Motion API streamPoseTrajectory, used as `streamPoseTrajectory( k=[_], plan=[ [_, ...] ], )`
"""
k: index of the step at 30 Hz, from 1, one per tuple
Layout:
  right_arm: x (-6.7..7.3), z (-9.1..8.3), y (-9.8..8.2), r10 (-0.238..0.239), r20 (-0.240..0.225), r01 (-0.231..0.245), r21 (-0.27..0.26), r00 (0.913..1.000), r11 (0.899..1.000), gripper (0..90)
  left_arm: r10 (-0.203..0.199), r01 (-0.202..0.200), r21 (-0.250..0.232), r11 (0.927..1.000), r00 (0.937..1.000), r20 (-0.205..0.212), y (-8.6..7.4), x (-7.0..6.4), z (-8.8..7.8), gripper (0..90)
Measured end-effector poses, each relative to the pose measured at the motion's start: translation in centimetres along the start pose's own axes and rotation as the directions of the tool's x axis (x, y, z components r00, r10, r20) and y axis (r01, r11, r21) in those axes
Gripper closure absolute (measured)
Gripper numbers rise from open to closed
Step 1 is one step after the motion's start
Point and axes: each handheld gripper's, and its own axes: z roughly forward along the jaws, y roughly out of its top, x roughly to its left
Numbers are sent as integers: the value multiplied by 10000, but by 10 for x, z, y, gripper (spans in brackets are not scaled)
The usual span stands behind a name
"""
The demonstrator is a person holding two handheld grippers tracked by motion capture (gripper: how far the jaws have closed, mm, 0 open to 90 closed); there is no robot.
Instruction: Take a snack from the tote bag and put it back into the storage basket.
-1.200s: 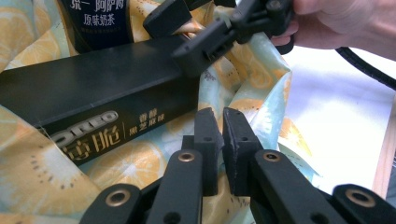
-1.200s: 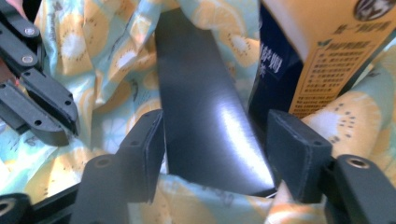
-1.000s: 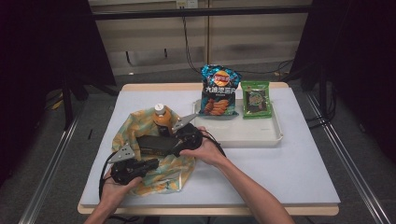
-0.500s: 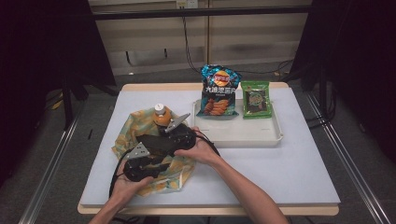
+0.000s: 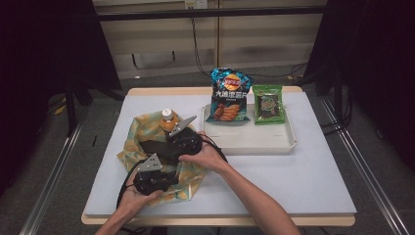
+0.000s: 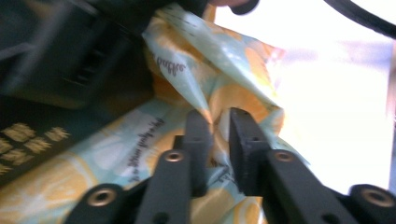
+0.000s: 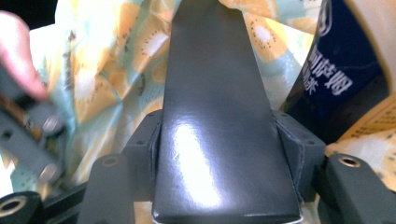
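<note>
A yellow-and-teal fruit-print bag lies crumpled on the left of the table, with an orange bottle with a white cap standing at its far side. My right gripper is shut on a glossy black box over the bag; in the right gripper view both pads press the sides of the black box. My left gripper is at the bag's near edge. Its jaws have just been closing, and in the left gripper view a fold of the bag is pinched in my left gripper.
A white tray sits right of the bag; a blue chips bag and a green snack packet stand at its far side. A dark blue labelled item lies beside the box. Black cables trail off the table's near left edge.
My left gripper has moved right, onto the bag's near edge. The right gripper and the black box stay where they were.
</note>
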Motion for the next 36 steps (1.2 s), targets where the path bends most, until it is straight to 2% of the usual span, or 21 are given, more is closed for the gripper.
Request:
streamPoseTrajectory(
  k=[2, 6, 11, 17, 19, 23, 27, 31, 36],
  plan=[
    [0, -1, 1, 17, -15, -17, -34, 10000, 10000, 421, -123, 123, -13, 9999, 9999, -5, 0, 0, -2, 829],
    [2, -5, 3, 76, 37, -76, -31, 10000, 10000, 425, -335, 334, -91, 9994, 9994, -64, -3, 6, -4, 810],
    [4, -16, 9, 97, 89, -96, -164, 9999, 9998, 428, -561, 567, 334, 9978, 9983, -181, -5, 8, -3, 837],
    [9, -28, 12, 115, 266, -110, -187, 9996, 9998, 428, -726, 730, 127, 9973, 9970, -271, -6, 10, -7, 810],
    [10, -30, 12, 151, 252, -146, -168, 9996, 9998, 428, -668, 664, -205, 9976, 9975, -241, -5, 8, -10, 767],
    [9, -34, 9, 146, 214, -141, -252, 9997, 9996, 428, -526, 503, -832, 9953, 9983, -266, -2, 4, -17, 743],
    [8, -39, 2, 231, 237, -226, -195, 9995, 9996, 428, -663, 609, -1114, 9919, 9968, -452, -4, 7, -24, 724],
    [9, -45, -2, 434, 240, -425, -384, 9988, 9984, 429, -897, 800, -1372, 9873, 9938, -661, -5, 12, -31, 720],
    [13, -52, -4, 268, 303, -258, -305, 9992, 9992, 428, -1026, 864, -1785, 9801, 9912, -837, -5, 16, -42, 717]
  ],
)
